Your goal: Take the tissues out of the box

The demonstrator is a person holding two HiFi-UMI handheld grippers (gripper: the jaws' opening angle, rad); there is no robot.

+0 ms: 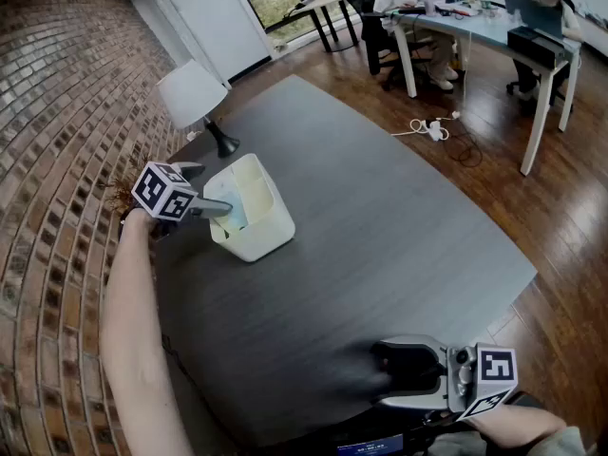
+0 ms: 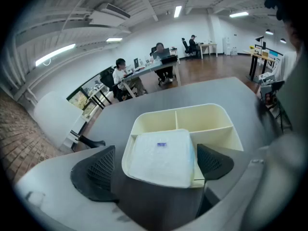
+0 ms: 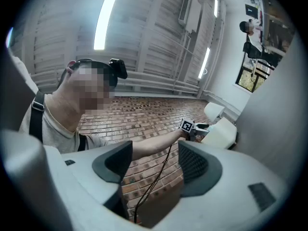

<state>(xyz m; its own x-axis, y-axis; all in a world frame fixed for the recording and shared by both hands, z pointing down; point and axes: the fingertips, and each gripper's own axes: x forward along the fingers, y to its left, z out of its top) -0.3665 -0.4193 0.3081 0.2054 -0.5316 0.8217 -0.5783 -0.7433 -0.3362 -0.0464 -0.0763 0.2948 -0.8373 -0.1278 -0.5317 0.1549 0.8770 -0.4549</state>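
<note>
Hovering at the box (image 2: 211,128) with the left gripper (image 2: 155,154), its fingers spread wide either side of the tissue pack (image 2: 159,167).

The cream, divided box stands on the dark counter (image 1: 380,217) close to its left edge, by the brick wall (image 1: 57,112), with a white-shaded lamp (image 1: 193,93) just beyond it toward the far left corner. The flat white tissue pack lies in the compartment nearest the left gripper, its top standing a little above the rim. The fingers are not closed on it. The right gripper (image 3: 153,160) sits well apart at the counter's near edge, toward the near right corner, fingers parted with nothing between them and pointed back along the brick wall.
</note>
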